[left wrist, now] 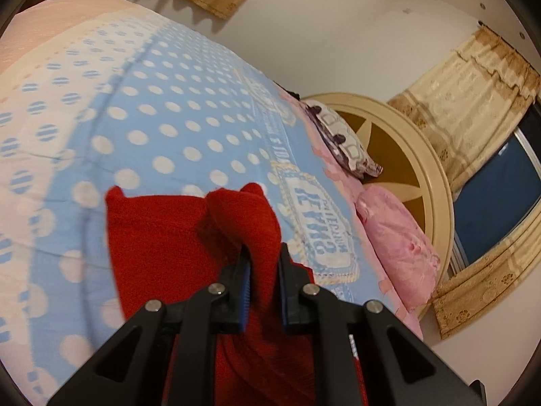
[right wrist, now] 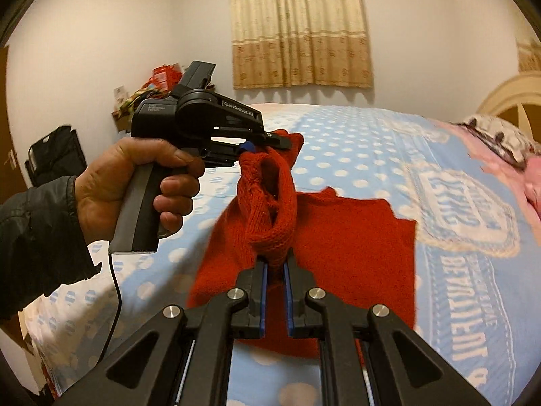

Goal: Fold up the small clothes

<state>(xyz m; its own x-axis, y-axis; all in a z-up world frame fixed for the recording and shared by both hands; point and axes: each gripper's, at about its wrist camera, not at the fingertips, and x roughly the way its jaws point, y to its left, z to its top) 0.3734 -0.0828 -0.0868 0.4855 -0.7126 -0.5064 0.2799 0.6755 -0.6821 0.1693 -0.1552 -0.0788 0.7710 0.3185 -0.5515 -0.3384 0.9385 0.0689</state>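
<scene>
- Hard to read stuff first: the lower part of the red knit garment (left wrist: 159, 253) is cut off behind the black linkage in the left wrist view, so no idea where its near hem ends. Same deal in the right wrist view, the near edge disappears under the gripper frame.
- The printed badge on the blue polka-dot blanket (right wrist: 355, 142) is upside down and smeared, I can't read it properly.
- Clutter in the far corner (right wrist: 148, 91) is just a colourful blur, and the dark bag (right wrist: 54, 159) near it isn't clear either.
- Left gripper (left wrist: 263, 267): jaws pinched onto a bunched-up fold of the red knit, fabric rising up between the blue pads. From the right wrist view you can see the left hand (right wrist: 135, 186) squeezing the handle, with the knit hanging off the tips.
- Right gripper (right wrist: 275, 267): clamped on the lower end of that same lifted, rolled strip.
- The rest of the garment lies flat on the blanket, spreading beyond and to the right of the right gripper.
- Pink pillow (left wrist: 399, 237) sits by the cream headboard (left wrist: 436, 182), well apart from the knit.
</scene>
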